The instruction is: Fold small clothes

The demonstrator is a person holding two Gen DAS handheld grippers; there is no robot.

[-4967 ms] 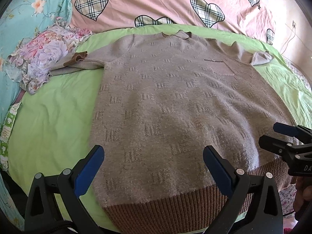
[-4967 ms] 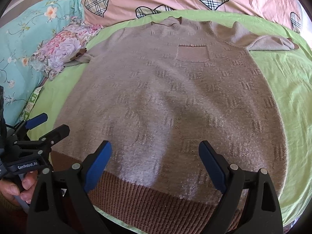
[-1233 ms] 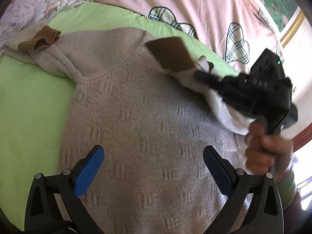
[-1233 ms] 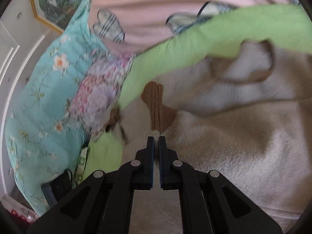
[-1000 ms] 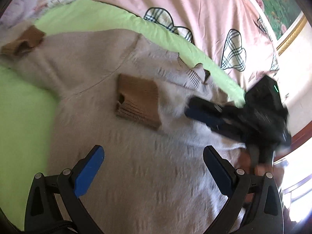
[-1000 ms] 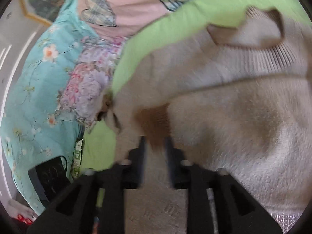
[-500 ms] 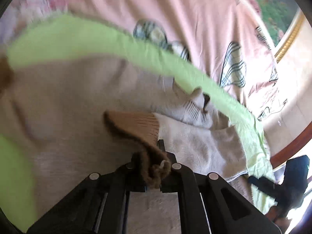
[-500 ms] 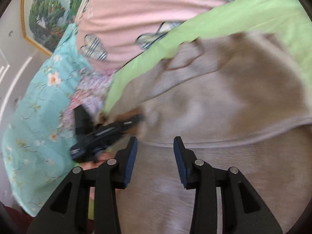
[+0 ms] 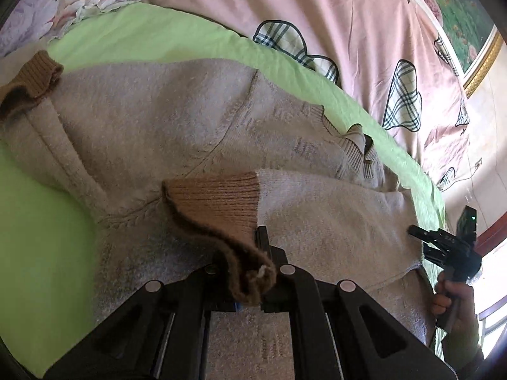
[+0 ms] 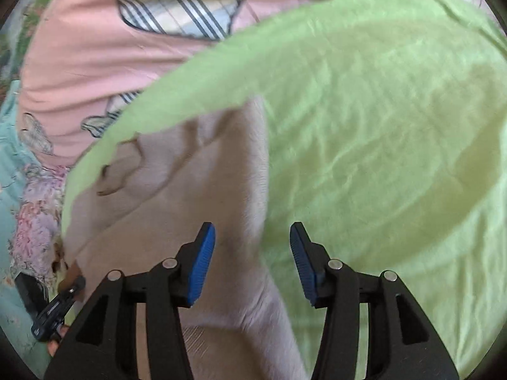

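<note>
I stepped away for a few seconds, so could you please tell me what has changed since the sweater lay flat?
The right sleeve has been folded across the sweater. The left gripper has shut on its brown cuff; the right gripper let go, has just been opening, holds nothing. The other sleeve stays spread out.

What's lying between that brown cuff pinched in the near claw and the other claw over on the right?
In the left wrist view, only the folded-over sleeve of the sweater spans from the cuff in the left claw to the right claw.
</note>
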